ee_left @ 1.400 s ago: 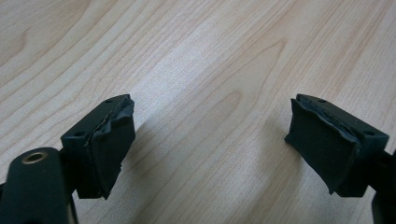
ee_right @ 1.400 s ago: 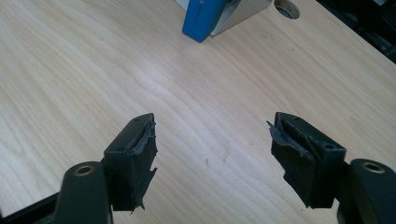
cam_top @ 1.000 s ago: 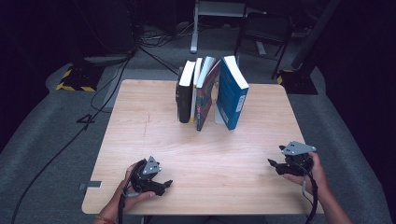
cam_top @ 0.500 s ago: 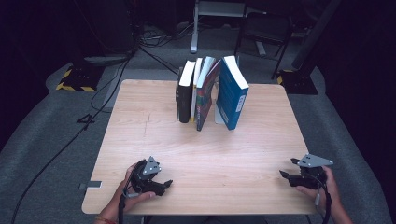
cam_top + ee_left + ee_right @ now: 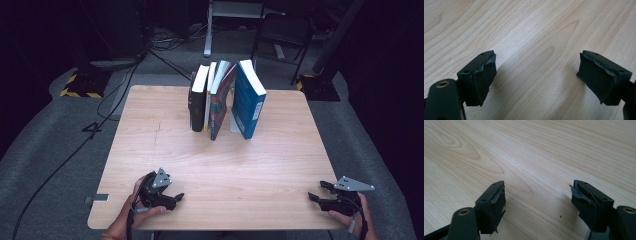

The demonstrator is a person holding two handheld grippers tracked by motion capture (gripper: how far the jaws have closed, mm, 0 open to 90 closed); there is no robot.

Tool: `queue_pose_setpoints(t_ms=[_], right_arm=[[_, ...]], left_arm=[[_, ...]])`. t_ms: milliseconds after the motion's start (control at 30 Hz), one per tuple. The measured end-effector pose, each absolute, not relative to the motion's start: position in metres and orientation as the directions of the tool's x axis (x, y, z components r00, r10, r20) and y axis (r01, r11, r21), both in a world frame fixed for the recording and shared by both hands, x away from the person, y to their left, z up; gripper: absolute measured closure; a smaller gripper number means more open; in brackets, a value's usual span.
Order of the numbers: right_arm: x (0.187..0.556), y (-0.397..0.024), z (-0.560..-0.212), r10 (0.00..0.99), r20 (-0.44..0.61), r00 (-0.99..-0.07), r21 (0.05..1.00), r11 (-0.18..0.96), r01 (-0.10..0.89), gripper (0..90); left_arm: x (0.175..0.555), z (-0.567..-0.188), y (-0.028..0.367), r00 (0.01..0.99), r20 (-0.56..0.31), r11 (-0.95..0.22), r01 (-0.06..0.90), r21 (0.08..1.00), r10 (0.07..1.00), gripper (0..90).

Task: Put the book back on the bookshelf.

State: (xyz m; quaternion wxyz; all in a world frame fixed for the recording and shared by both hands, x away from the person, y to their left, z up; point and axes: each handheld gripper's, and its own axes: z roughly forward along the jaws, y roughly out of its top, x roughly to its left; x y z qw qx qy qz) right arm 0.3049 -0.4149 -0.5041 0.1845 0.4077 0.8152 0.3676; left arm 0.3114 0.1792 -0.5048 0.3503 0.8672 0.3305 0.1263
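Observation:
Several books stand upright at the far middle of the wooden table [image 5: 210,160]: a black one [image 5: 197,102], a thin white one, a colourful one [image 5: 219,105] leaning right, and a blue one [image 5: 247,102]. My left gripper [image 5: 176,197] rests near the front left edge in a hand, its jaws open over bare wood [image 5: 536,75]. At the front right corner a hand holds my right gripper [image 5: 316,190], which points left. Its jaws stand open over bare wood [image 5: 537,197] and have just opened a little further, with nothing between them.
A broad stretch of bare wood lies between the grippers and the books. A small grey tag [image 5: 100,198] sticks out at the table's front left corner. Cables [image 5: 120,85], a metal stand [image 5: 210,30] and a chair [image 5: 280,35] stand on the dark floor behind.
The right hand has moved its gripper right and toward the table's front right corner, lower than before. The left gripper and the books have stayed put.

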Motion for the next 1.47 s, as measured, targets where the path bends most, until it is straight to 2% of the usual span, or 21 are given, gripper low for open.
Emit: queue_pose_setpoints(t_ms=[1100,1467], right_arm=[[0.305,-0.414,-0.504,0.835,0.004,-0.551,0.751,0.362,0.553,28.6],[0.306,-0.414,-0.504,0.849,0.003,-0.529,0.752,0.347,0.561,28.6]], left_arm=[[0.317,-0.505,0.183,0.779,-0.013,-0.559,0.461,0.69,0.627,14.4],[0.322,-0.505,0.187,0.759,-0.015,-0.542,0.479,0.69,0.651,14.8]])
